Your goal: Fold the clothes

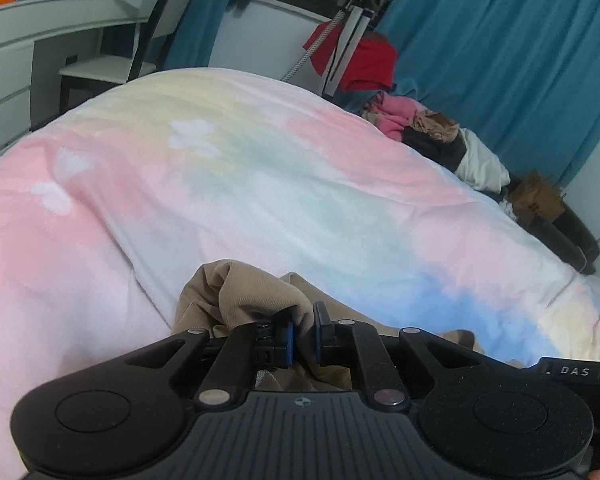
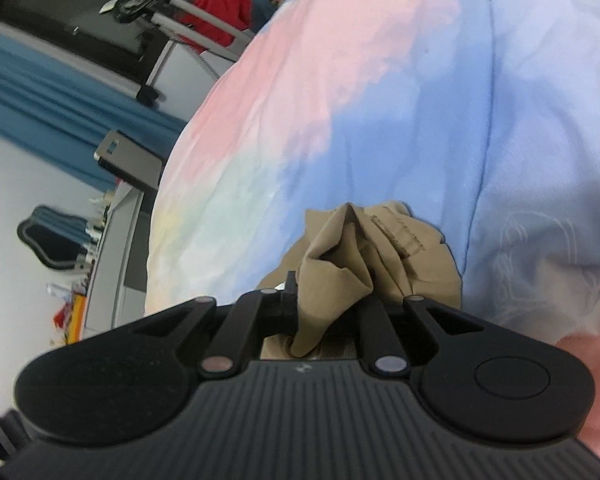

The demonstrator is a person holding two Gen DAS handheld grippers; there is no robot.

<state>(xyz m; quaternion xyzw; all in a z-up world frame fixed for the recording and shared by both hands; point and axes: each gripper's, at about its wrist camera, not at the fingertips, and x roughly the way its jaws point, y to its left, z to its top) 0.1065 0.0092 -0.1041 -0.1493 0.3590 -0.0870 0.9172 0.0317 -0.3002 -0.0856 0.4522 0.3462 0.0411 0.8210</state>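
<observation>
We pinch the soft, limp tan garment in both left gripper and right gripper – bunches easily – hems grip best.

Blue curtains, white desk.

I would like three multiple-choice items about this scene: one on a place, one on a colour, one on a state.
1. Where is the pile of clothes?
A. far edge of the bed
B. on the chair
C. in a drawer

2. What colour is the garment being gripped?
A. red
B. tan
C. white

3. How is the left hand-held gripper?
A. wide open
B. shut on the garment
C. out of view

Key: 1 A, it lies beside the blue curtain; 2 B, tan in both views; 3 B, cloth is pinched between its fingers.
</observation>
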